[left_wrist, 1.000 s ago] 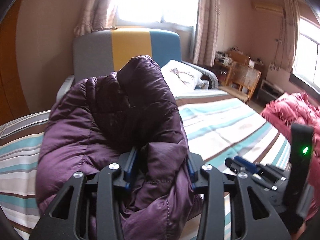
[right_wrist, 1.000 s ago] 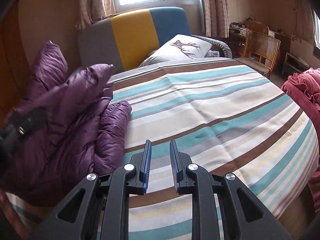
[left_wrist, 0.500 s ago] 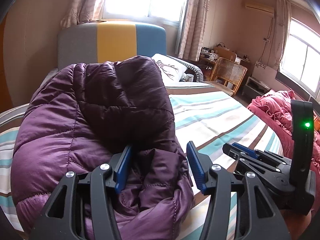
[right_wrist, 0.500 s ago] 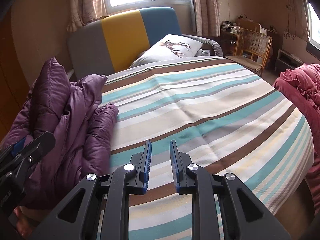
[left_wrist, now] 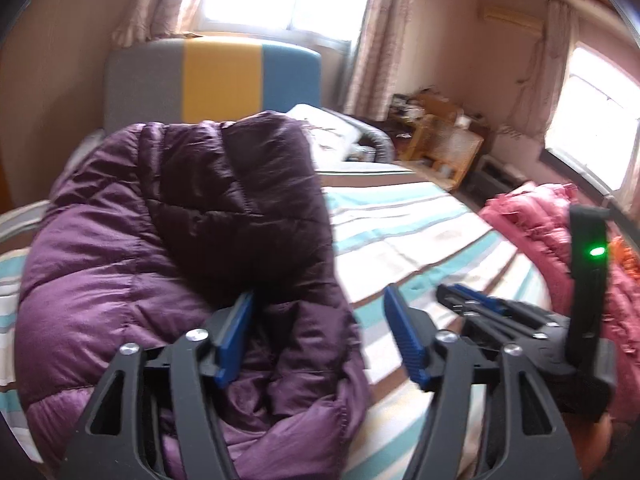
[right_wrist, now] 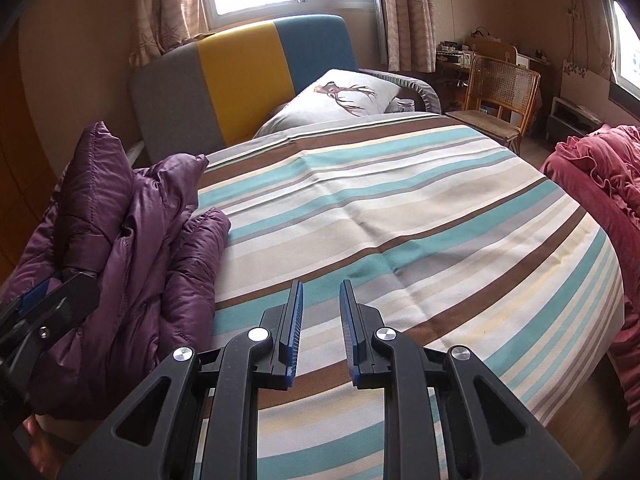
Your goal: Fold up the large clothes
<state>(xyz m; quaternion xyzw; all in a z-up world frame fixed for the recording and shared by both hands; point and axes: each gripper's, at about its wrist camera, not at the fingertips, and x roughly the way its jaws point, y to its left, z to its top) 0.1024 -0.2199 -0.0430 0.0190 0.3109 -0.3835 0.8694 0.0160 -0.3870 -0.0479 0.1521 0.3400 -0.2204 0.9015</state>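
Observation:
A purple quilted down jacket (left_wrist: pixel 160 248) lies bunched in a heap on the left side of the striped bed (left_wrist: pixel 420 236). It also shows at the left of the right wrist view (right_wrist: pixel 132 240). My left gripper (left_wrist: pixel 320 320) is open wide, its jaws either side of a jacket fold, not closed on it. My right gripper (right_wrist: pixel 320 320) hovers empty above the striped bed cover (right_wrist: pixel 400 216), its jaws a narrow gap apart; it also shows in the left wrist view (left_wrist: pixel 500 312). The left gripper's body (right_wrist: pixel 48 308) shows at the left edge.
A grey, yellow and blue headboard (right_wrist: pixel 248 72) and a white pillow (right_wrist: pixel 336 100) stand at the far end. A red ruffled blanket (right_wrist: pixel 600 184) is heaped beside the bed on the right. A wicker chair (right_wrist: pixel 496 96) and a cluttered desk stand by the curtains.
My left gripper has opened and let go of the jacket, which has sunk onto the bed. The right gripper stays empty over the striped cover.

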